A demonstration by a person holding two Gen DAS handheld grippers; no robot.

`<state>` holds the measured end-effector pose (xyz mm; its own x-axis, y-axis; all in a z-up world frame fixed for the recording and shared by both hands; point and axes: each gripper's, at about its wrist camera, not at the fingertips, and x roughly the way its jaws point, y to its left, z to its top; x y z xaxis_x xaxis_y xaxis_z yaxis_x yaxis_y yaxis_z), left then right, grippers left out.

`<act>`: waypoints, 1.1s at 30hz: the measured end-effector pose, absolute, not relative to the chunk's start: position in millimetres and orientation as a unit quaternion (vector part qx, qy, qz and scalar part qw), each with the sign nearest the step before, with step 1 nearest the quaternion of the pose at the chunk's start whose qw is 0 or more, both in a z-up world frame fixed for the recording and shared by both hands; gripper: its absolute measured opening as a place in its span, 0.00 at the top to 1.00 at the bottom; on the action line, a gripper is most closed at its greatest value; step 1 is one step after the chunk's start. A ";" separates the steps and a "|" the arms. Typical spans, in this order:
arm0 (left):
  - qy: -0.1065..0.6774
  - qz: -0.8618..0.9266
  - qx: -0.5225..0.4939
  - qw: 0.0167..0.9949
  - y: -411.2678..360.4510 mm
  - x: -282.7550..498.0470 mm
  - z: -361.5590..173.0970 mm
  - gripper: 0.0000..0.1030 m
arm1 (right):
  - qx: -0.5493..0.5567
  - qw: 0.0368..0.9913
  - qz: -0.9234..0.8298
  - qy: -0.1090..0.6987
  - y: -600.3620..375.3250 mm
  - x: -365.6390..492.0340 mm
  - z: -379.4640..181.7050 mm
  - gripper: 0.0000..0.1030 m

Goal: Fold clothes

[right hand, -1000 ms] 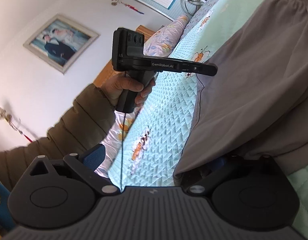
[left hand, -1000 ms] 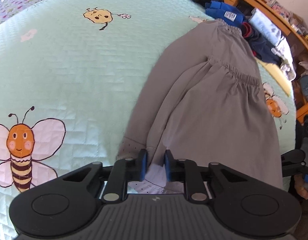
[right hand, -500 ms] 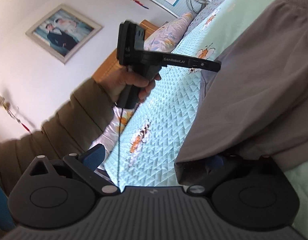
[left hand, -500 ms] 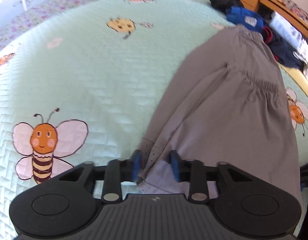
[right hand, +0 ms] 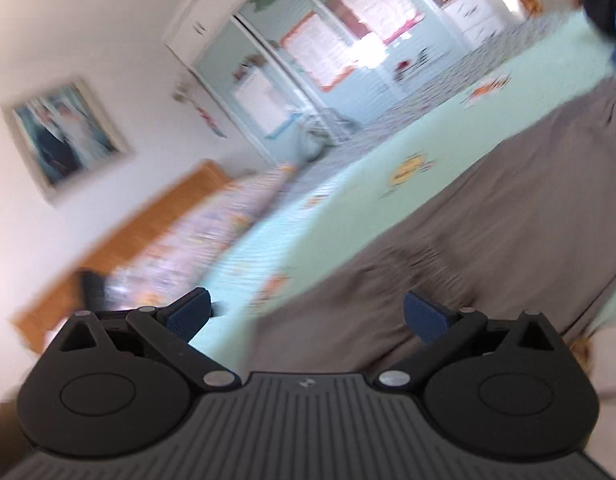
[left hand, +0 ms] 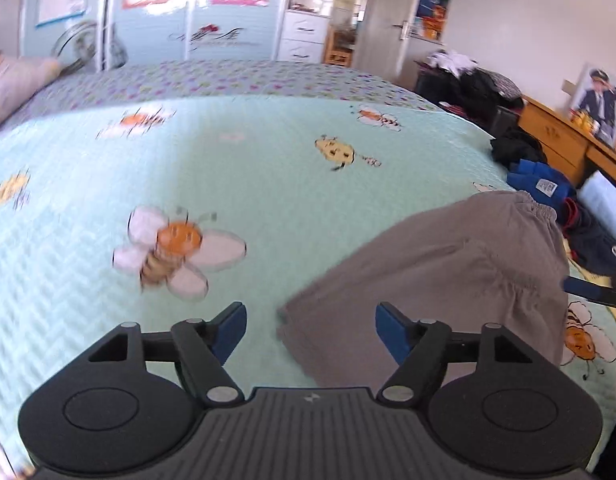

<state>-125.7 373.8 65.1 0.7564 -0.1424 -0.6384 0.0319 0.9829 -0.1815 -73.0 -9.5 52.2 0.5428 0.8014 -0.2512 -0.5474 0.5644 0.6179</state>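
A grey garment (left hand: 447, 280) with elastic gathered bands lies folded on the mint green bee-print bedspread (left hand: 228, 184). My left gripper (left hand: 309, 330) is open just above the garment's near left corner, nothing between its blue pads. In the blurred right wrist view the same grey garment (right hand: 447, 240) spreads ahead and to the right. My right gripper (right hand: 306, 314) is open over its near edge, holding nothing. A dark tip of the other gripper (left hand: 591, 286) shows at the right edge of the left wrist view.
A pile of dark and blue clothes (left hand: 543, 184) sits at the bed's far right corner. A wooden dresser (left hand: 563, 136) stands beyond it. Pillows (right hand: 212, 232) and a wooden headboard (right hand: 140, 224) lie left in the right wrist view. Wardrobe doors (left hand: 180, 12) fill the back wall.
Both grippers have opened and let go of the grey garment, which now lies on the bed. Both have lifted and tilted up, so the room's far wall shows.
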 end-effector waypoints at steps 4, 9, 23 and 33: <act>0.353 -0.051 -0.094 0.930 362.6 -138.6 56.5 0.23 | 0.227 0.847 0.386 0.287 7.0 -60.0 43.1 0.08; 0.349 -0.064 -0.103 0.929 352.8 -142.9 52.3 0.22 | 0.229 0.846 0.359 0.322 12.6 -48.8 33.7 0.25; 0.349 -0.111 -0.110 0.924 322.3 -135.1 39.1 0.19 | 0.221 0.838 0.366 0.338 21.7 -31.7 20.6 0.88; 0.341 -0.113 -0.114 0.926 319.5 -134.3 43.8 0.17 | 0.225 0.861 0.337 0.306 4.5 -20.8 30.8 0.88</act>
